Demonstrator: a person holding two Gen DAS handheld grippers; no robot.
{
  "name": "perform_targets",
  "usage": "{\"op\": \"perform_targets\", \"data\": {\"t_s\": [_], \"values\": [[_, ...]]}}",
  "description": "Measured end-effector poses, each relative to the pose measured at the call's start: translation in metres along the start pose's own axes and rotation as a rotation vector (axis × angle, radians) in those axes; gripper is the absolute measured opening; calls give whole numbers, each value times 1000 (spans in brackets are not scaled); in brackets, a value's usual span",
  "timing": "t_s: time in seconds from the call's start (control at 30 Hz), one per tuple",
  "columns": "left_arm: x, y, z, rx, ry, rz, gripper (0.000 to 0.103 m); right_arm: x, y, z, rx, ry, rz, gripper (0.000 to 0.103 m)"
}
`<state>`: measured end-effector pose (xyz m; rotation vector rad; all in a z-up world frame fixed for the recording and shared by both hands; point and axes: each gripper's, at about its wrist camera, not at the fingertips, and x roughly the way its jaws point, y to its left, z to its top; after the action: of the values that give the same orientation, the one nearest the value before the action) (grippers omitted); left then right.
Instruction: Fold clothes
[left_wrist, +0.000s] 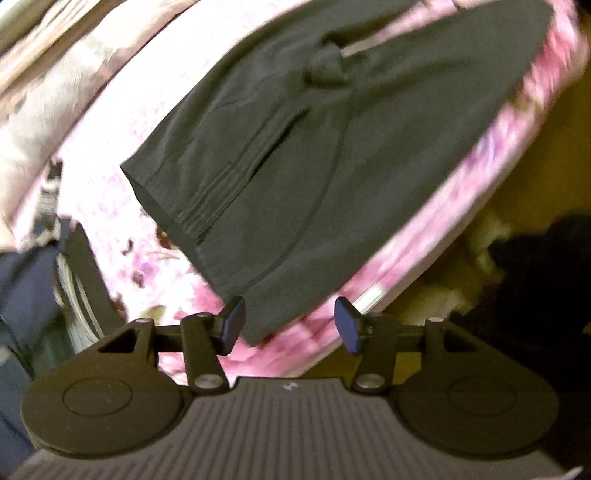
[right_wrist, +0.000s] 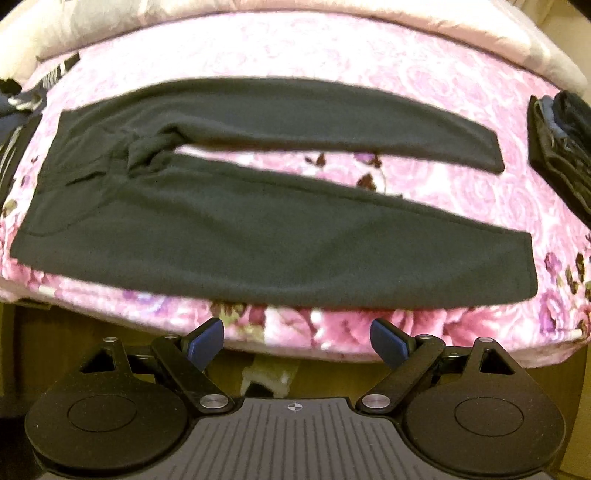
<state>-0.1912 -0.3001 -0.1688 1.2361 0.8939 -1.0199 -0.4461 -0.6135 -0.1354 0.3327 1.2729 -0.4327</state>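
Blue pads: each gripper carries dark blue pads on black linkage arms, nearest to the camera in both wrist views.
Left gripper (left_wrist: 290, 325): jaws apart, nothing between the pads; a corner of the dark trousers sits just ahead of the gap, and whether the left pad (left_wrist: 233, 325) touches the cloth I cannot tell.
Right gripper (right_wrist: 297, 341): jaws stand wide, empty, hanging off the near edge of the bed, clear of the trousers.
Floor: yellowish-brown floor (right_wrist: 266, 373) shows below and between the right gripper's fingers; in the left view it lies to the right of the gripper, partly in dark shadow.
Bed cover: pink and white floral bedspread (right_wrist: 332, 332) just ahead of both grippers, its front edge running across the right view.
Trousers: dark grey-green trousers (right_wrist: 258, 240) lie flat on the bedspread beyond the right gripper, waistband to its left, both legs reaching to its right with a strip of bedspread showing between them; the crotch area is bunched into a small knot of folds.
Trousers in the left view: the waistband end (left_wrist: 229, 177) lies ahead and to the left of the left gripper, with a pocket opening visible.
Far right of the right gripper: a stack of dark folded clothes (right_wrist: 561, 144) on the bedspread, apart from the trousers.
Far left of the right gripper: more dark and striped fabric (right_wrist: 18, 99) at the bed's edge.
Farthest: pale rumpled bedding (right_wrist: 110, 22) behind the bedspread.
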Motion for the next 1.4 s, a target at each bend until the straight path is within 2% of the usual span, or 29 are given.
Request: {"op": "perform_targets", "data": {"t_s": [0.1,0.23,0.3,0.47,0.57,0.63,0.67,0.7,0.73,0.77,0.83,0.97,1.07,1.17,1.33,1.37,1.4], "values": [[18,-21,-21,182,2,79,50,6,3,0,8,-45,6,89],[49,-42,-51,372,4,143,50,32,15,1,-44,-37,38,89],[59,-44,-57,409,2,147,50,49,22,1,-92,-28,34,89],[79,-38,-53,413,-49,153,48,80,30,7,-148,-50,2,89],[95,-41,-50,465,-68,177,36,93,32,9,-166,-42,-15,89],[103,-42,-51,512,-73,186,34,98,34,9,-180,-38,-18,89],[108,-43,-51,535,-75,190,29,100,36,9,-191,-38,-20,89],[110,-42,-51,555,-74,186,17,102,38,8,-201,-37,-21,89],[113,-42,-52,573,-74,181,11,104,41,7,-213,-35,-20,89],[111,-39,-50,561,-80,167,6,106,43,5,-225,-33,-18,89],[102,-28,-43,502,-95,136,5,110,49,3,-248,-29,-15,89],[77,10,-27,281,-120,50,4,100,86,-16,-514,-124,20,89],[60,27,-16,201,-126,5,4,94,113,-32,-646,-188,71,89],[45,38,-5,145,-125,-11,4,99,135,-44,-729,-270,82,89],[24,55,8,40,-119,-38,4,125,160,-47,-780,-386,65,89],[21,55,10,36,-118,-36,4,130,164,-47,-791,-406,63,88],[18,56,12,44,-115,-31,4,136,163,-47,-795,-417,43,75]]}}
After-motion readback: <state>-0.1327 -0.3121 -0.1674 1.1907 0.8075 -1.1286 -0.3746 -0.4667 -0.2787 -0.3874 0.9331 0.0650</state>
